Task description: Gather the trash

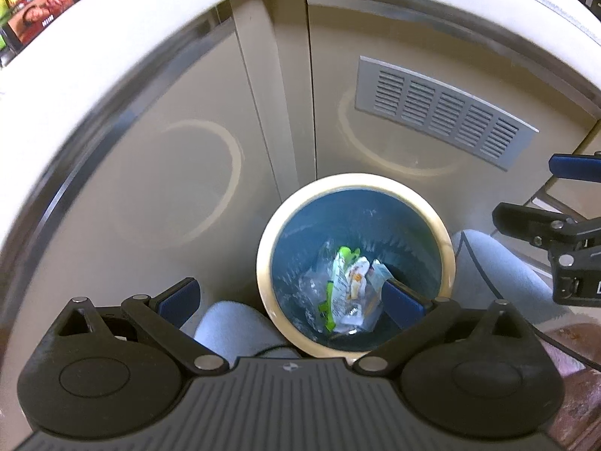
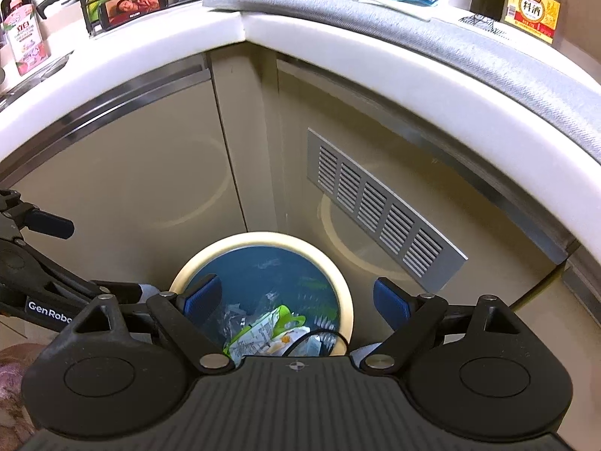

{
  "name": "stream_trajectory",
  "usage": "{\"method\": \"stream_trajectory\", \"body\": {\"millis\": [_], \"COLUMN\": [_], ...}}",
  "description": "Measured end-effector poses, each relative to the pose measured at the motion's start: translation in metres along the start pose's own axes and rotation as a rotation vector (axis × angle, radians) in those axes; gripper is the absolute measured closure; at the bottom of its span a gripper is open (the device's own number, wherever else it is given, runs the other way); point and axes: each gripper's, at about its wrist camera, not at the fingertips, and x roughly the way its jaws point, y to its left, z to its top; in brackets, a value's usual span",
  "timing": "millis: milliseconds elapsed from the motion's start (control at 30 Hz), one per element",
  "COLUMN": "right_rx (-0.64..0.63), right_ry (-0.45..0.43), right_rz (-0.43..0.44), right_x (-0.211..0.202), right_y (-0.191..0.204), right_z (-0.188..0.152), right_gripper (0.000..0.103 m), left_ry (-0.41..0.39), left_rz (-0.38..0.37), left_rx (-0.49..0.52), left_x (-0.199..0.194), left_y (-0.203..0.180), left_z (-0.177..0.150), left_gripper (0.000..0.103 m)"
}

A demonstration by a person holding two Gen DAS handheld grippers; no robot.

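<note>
Beige cabinet doors [image 2: 124,173] meet in a corner under a white countertop [image 2: 338,49], and tucked right at the foot of that corner is the trash bin [image 1: 447,248], cream rim, blue liner inside. So the trash is basically where it belongs: a green-and-white snack wrapper [image 1: 343,285] and some crumpled clear plastic [image 1: 313,278] sit at the bottom of the bin. Both my claws hang above the bin, angled down into it. My right gripper [image 2: 296,297] is spread wide with nothing between the blue pads; one pad shows over the bin's mouth, the other just outside the rim on the vent grille [image 2: 379,206] side. My left gripper [image 1: 291,297] is wide open too and empty, one pad over the bin's opening and the other outside the rim on the far side from the grille. What could go wrong from here, I reckon: if I drop lower with the jaws this wide, a finger could catch the rim and tip or shove the bin against the cabinet. There's also a thin black cable [image 2: 311,338] looping near the bin's edge under my right claw, and that could snag. And the two claws are near each other, so swinging either one sideways risks a bump.
</note>
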Motion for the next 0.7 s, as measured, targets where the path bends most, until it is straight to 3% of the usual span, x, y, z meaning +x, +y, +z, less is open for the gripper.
{"method": "stream_trajectory", "body": {"millis": [167, 333, 567, 700], "right_rx": [0.002, 0.013, -0.016, -0.032], "right_ry": [-0.051, -0.160, -0.338, -0.371], "right_rz": [0.041, 0.086, 0.054, 0.004], "right_x": [-0.019, -0.050, -0.076, -0.069], "right_y": [-0.007, -0.016, -0.038, -0.052], "right_z": [0.010, 0.036, 0.089, 0.120], "right_gripper": [0.014, 0.014, 0.008, 0.008], "left_ry": [-0.068, -0.169, -0.265, -0.282], "left_rz": [-0.006, 0.009, 0.022, 0.022], "left_rx": [-0.013, -0.035, -0.072, -0.088], "left_x": [-0.022, -0.053, -0.086, -0.095], "left_y": [0.008, 0.020, 0.034, 0.038], "left_z": [0.013, 0.031, 0.051, 0.061], "left_gripper": [0.000, 0.000, 0.000, 0.000]}}
